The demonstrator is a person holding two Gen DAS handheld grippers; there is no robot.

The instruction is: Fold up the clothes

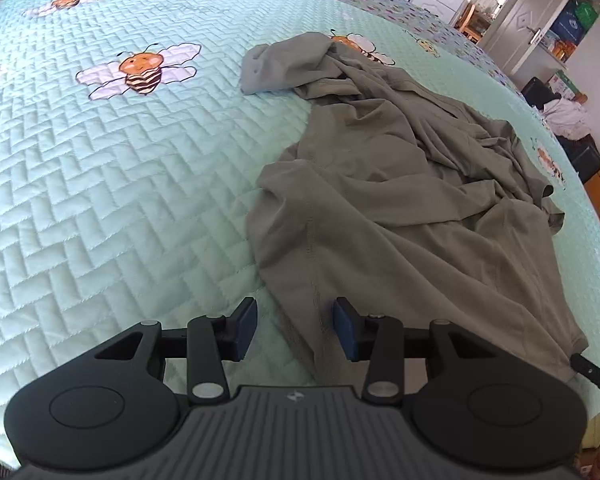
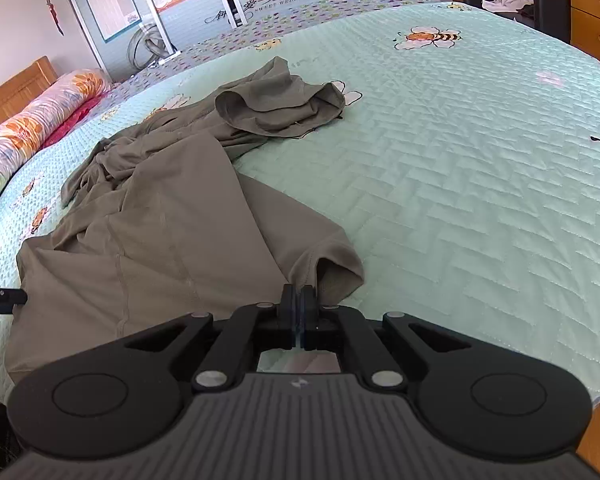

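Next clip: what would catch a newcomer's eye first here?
A crumpled olive-grey garment sprawls across the mint quilted bedspread with its cartoon bees. The right gripper is shut on the garment's near hem, while the left gripper is open with its jaws on either side of the other near edge.

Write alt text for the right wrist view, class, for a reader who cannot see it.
The right claw is shut on the near edge of a crumpled olive-green garment spread over a mint quilted bedspread printed with bees. A floral bolster lies along the wooden headboard at far left.
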